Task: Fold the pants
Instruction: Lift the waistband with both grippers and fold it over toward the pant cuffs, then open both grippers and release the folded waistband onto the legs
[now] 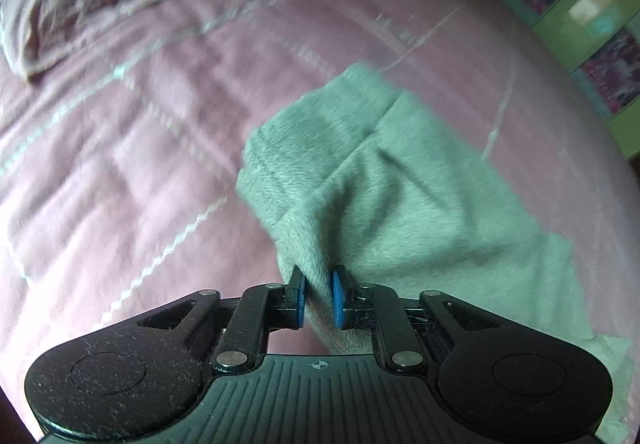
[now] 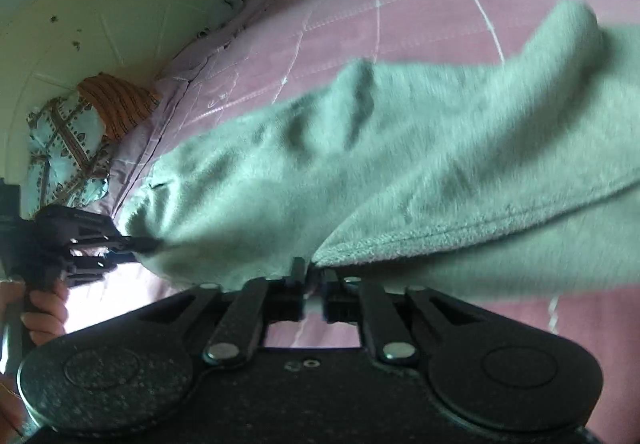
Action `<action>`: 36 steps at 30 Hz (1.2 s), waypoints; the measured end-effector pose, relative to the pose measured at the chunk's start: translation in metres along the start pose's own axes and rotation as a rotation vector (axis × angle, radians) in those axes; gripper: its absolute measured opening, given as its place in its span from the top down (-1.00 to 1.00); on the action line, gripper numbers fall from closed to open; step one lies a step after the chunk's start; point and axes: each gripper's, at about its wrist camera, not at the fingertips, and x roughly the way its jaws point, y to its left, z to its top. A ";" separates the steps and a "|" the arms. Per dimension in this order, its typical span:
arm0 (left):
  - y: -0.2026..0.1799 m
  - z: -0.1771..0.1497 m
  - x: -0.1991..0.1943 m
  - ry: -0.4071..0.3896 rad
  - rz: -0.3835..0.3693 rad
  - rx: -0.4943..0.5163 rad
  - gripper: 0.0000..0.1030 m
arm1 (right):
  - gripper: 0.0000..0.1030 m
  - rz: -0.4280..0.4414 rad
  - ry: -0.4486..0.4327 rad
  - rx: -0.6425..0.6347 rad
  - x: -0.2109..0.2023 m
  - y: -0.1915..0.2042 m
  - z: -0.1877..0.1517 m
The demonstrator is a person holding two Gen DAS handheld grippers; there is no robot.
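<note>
because the bed (image 1: 120,164) is the broadest flat thing here, its pink quilted cover serves as the folding surface, and the grey-green pants (image 1: 380,172) lie across it, running from the middle of the cover toward its near edge, where both tools work. a lilac pillow (image 1: 52,4) sits up at the far left corner of the bed in the left wrist view, well apart from the cloth, so it does not hinder the fold. the pants look thick and fleecy, and part of the fabric is raised off the cover in a soft ridge between the two grips, which is probably how one half gets carried over the other; the fold seems under way but not laid flat. blur across the cloth makes the exact hem lines hard to read.

the left gripper (image 1: 319,298) is clenched on a bunched fold of the pants, its blue pads (image 1: 338,300) pressing the cloth from both sides, a pinch that keeps several layers together. the right gripper (image 2: 314,284) is likewise clamped on the stitched edge of the pants, jaws nearly together with the hem caught between. in the right wrist view a hand (image 2: 46,308) grips the left tool's handle near the bed's edge.
</note>
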 end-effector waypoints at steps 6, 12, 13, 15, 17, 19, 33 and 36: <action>-0.005 -0.009 -0.031 -0.052 0.022 0.016 0.63 | 0.61 -0.005 0.056 0.061 0.004 -0.010 -0.002; -0.033 -0.033 -0.063 -0.083 -0.008 0.109 0.63 | 0.60 -0.033 0.027 0.072 -0.020 -0.030 0.000; -0.043 -0.038 -0.062 -0.076 -0.011 0.139 0.63 | 0.59 -0.040 0.021 0.076 -0.022 -0.033 0.000; -0.068 -0.052 -0.056 -0.055 -0.005 0.203 0.63 | 0.59 -0.065 0.009 0.090 -0.027 -0.038 0.003; -0.095 -0.067 -0.047 -0.028 -0.008 0.267 0.63 | 0.58 -0.102 -0.016 0.102 -0.036 -0.049 0.003; -0.121 -0.084 -0.037 -0.019 0.007 0.323 0.63 | 0.56 -0.147 -0.036 0.110 -0.045 -0.059 0.004; -0.189 -0.139 0.006 -0.015 0.098 0.612 -1.00 | -0.83 -0.463 0.026 -0.037 -0.031 -0.082 0.004; -0.190 -0.139 0.008 -0.022 0.105 0.607 -1.00 | -0.99 -0.434 0.081 -0.065 -0.025 -0.081 0.007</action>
